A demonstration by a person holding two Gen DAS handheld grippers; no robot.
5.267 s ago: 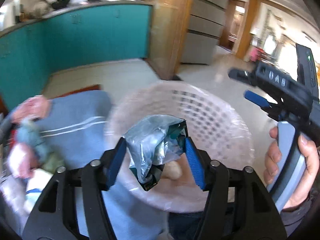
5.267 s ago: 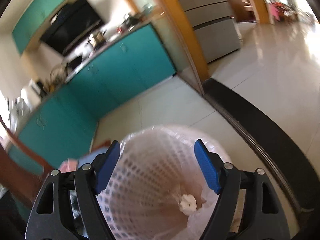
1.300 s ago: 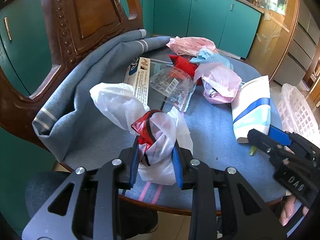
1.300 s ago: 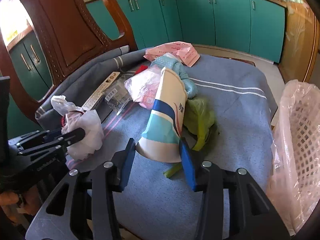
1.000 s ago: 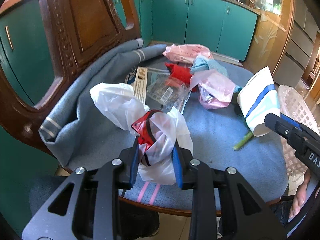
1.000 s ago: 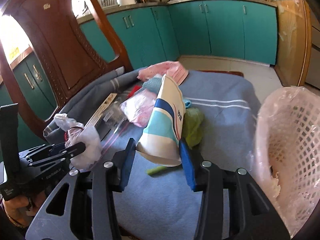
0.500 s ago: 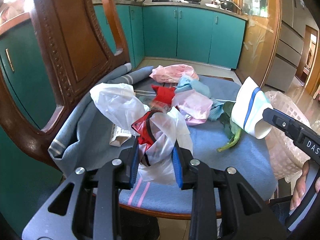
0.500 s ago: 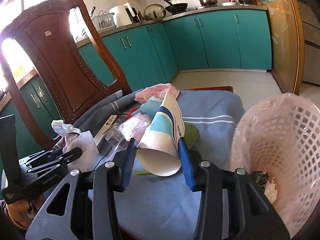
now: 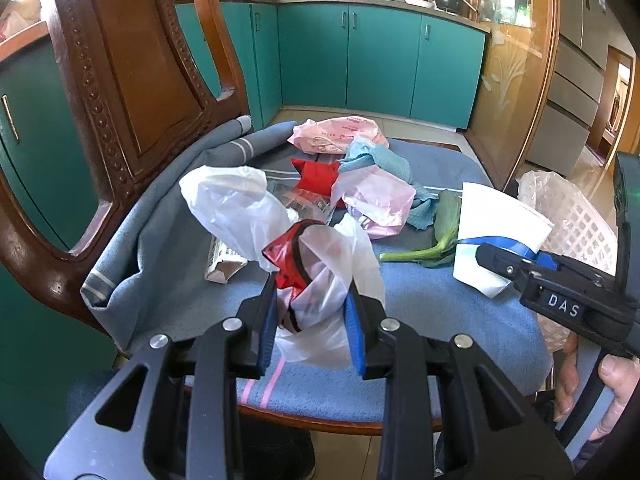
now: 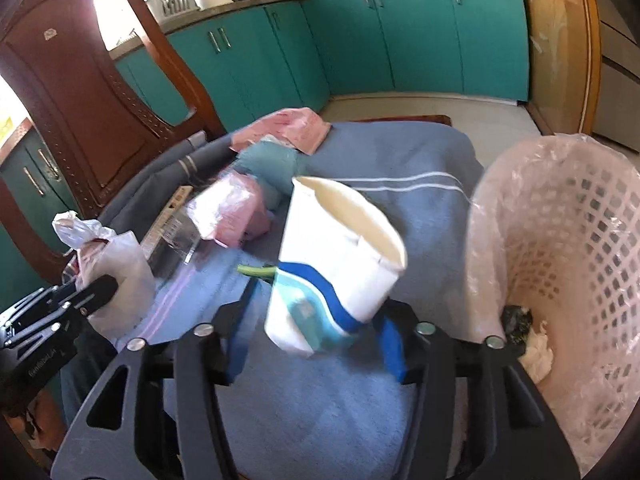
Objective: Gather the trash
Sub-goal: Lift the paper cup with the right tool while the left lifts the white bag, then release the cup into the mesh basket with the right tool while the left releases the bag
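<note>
My left gripper [image 9: 312, 300] is shut on a crumpled white plastic bag [image 9: 320, 264] with a red wrapper inside, held above the front of the chair seat; it also shows as the left gripper [image 10: 92, 292] in the right wrist view. My right gripper [image 10: 316, 344] has its jaws opening. A white paper cup with blue bands [image 10: 336, 264] stands tilted, mouth up, between them, with gaps at both pads. The cup [image 9: 500, 236] hangs just left of the basket. The pink-lined white mesh basket [image 10: 568, 240] holds some trash [image 10: 524, 336].
On the blue-grey cloth over the chair seat [image 9: 440, 304] lie pink packets [image 9: 376, 200], a blue rag [image 9: 380, 156], a red wrapper [image 9: 316, 176], a green stalk [image 9: 420, 254] and a small box [image 9: 224, 264]. The carved wooden chair back [image 9: 132, 92] rises at left. Teal cabinets stand behind.
The right jaws have spread apart and the cup has swung from mouth-down to mouth-up between them, nearer the basket. The left gripper still grips its bag.
</note>
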